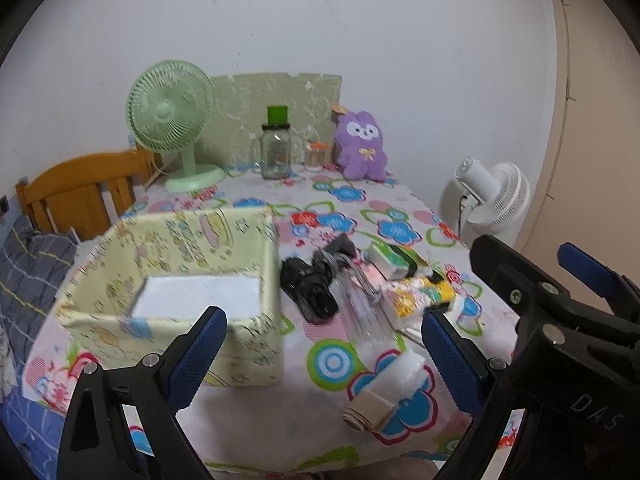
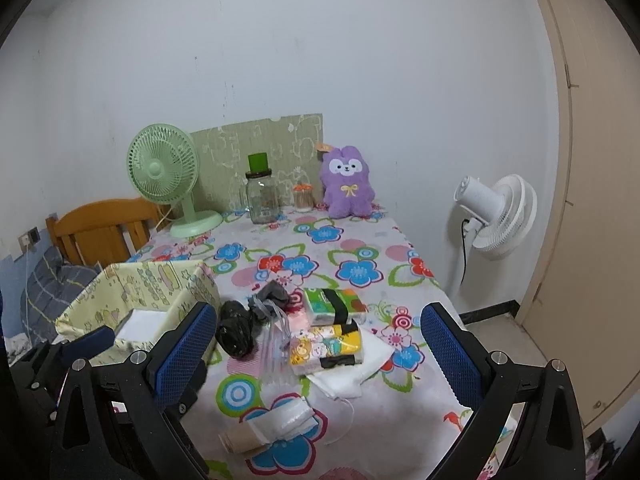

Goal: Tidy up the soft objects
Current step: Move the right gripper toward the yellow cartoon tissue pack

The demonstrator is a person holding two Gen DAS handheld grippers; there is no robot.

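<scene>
A pale yellow fabric storage box [image 1: 244,344] [image 2: 120,288] stands open on the left of the flowered table. Beside it lie black plastic bags [image 1: 310,284] [image 2: 236,330], a clear bag [image 1: 362,304] [image 2: 276,354], a green tissue pack [image 1: 390,260] [image 2: 332,304], a yellow tissue pack [image 1: 416,296] [image 2: 326,346], a white cloth [image 2: 358,374] and a white roll on a cardboard core [image 1: 384,394] [image 2: 268,428]. A purple plush toy [image 1: 362,146] [image 2: 346,186] sits at the back. My left gripper [image 1: 322,358] is open above the near table. My right gripper [image 2: 316,352] is open above the pile, also visible in the left wrist view [image 1: 560,288].
A green desk fan [image 1: 172,124] [image 2: 168,176], a glass jar with a green lid [image 1: 276,148] [image 2: 262,192] and a small toothpick jar [image 2: 303,196] stand at the back. A wooden chair [image 1: 76,196] is left; a white floor fan [image 2: 496,216] is right.
</scene>
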